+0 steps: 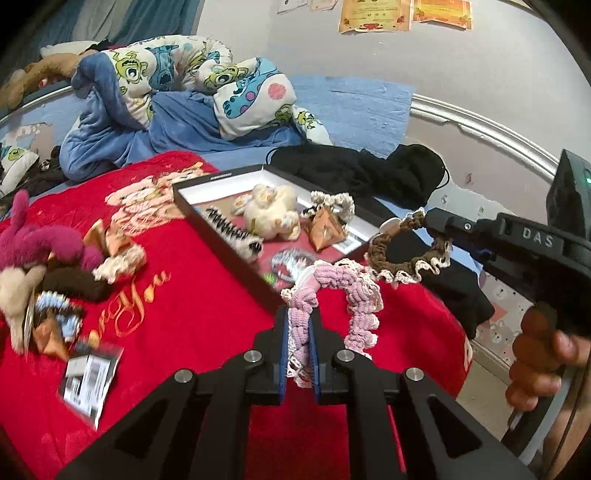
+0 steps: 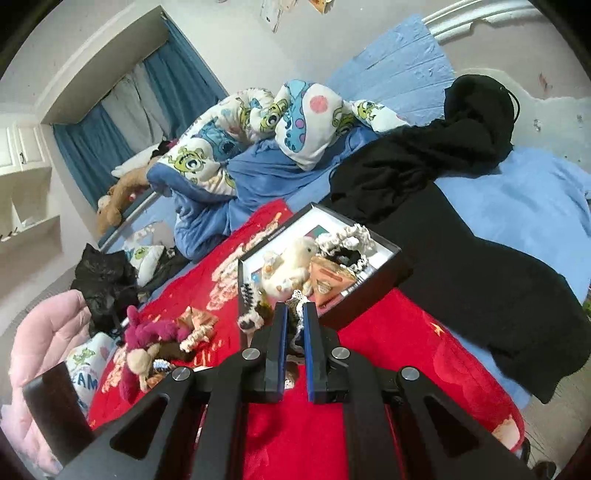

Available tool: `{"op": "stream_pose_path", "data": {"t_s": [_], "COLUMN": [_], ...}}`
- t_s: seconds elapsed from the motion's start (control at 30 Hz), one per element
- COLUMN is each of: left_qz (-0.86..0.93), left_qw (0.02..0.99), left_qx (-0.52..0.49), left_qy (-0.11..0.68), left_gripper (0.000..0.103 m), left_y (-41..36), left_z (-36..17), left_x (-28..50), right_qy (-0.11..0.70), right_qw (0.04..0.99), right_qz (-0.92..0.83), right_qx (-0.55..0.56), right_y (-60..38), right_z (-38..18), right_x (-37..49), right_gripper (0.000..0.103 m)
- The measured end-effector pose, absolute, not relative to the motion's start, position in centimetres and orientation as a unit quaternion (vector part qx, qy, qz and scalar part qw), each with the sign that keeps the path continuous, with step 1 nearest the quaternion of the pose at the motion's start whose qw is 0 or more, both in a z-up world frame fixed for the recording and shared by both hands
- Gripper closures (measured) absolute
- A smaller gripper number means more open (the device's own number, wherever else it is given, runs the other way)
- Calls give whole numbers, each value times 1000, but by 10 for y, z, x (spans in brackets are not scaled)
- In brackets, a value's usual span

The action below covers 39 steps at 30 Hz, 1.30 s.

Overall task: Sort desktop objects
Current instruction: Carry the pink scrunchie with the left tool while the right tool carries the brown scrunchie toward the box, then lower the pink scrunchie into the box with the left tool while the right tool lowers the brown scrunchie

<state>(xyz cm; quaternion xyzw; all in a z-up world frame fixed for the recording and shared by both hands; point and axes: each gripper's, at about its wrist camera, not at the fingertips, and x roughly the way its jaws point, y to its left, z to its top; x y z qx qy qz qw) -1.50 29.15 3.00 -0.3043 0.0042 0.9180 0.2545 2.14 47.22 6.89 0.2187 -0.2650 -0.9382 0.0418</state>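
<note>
The left gripper (image 1: 300, 332) has its jaws clamped on a pink crocheted scrunchie (image 1: 332, 295), which loops out to the right above the red blanket (image 1: 177, 306). Only the left wrist view shows the right gripper (image 1: 428, 220) from the side, with the person's hand (image 1: 539, 365) on its grip and a brown crocheted scrunchie (image 1: 402, 251) with cream edging dangling from its tip, just beside the near corner of the black tray (image 1: 221, 176). In the right wrist view that gripper's (image 2: 295, 314) jaws stand narrow, with only a bit of brown and white yarn visible between them.

The tray lies on the blanket and holds a cream plush toy (image 1: 271, 210), a black-and-white hair clip (image 1: 231, 229), an orange triangular packet (image 1: 325, 227) and a cream scrunchie (image 1: 332, 201). Left of it on the blanket lies a pile with a magenta plush toy (image 1: 44, 243); a printed card (image 1: 90, 380) lies nearer.

The right wrist view alone shows the window with blue curtains (image 2: 110, 122), white shelves (image 2: 26, 192), a pink quilted cover (image 2: 40, 354) and how far the black garment (image 2: 461, 240) spreads over the bed. Both views show the cartoon-print duvet (image 1: 177, 74) on the blue sheet (image 2: 517, 206); certificates (image 1: 376, 16) hang on the wall.
</note>
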Motion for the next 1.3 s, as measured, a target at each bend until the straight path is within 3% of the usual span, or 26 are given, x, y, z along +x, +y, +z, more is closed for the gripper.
{"op": "stream_pose_path", "data": {"t_s": [0.67, 0.97, 1.3], "left_qz": [915, 917, 912], "left_qw": [269, 261, 266], "left_qx": [-300, -302, -311], "left_qy": [24, 11, 9], "left_gripper": [93, 93, 93], "left_y": [338, 352, 353], "left_z": [31, 22, -11], "left_x": [-121, -167, -170], "right_qy": [-266, -280, -229], "right_qw": [26, -1, -49], "right_qz": [-945, -927, -922], "right_qx": [188, 249, 309], "right_y": [483, 487, 475], "right_z": [72, 51, 34], "right_x": [-51, -103, -105], "right_gripper": [95, 95, 95]}}
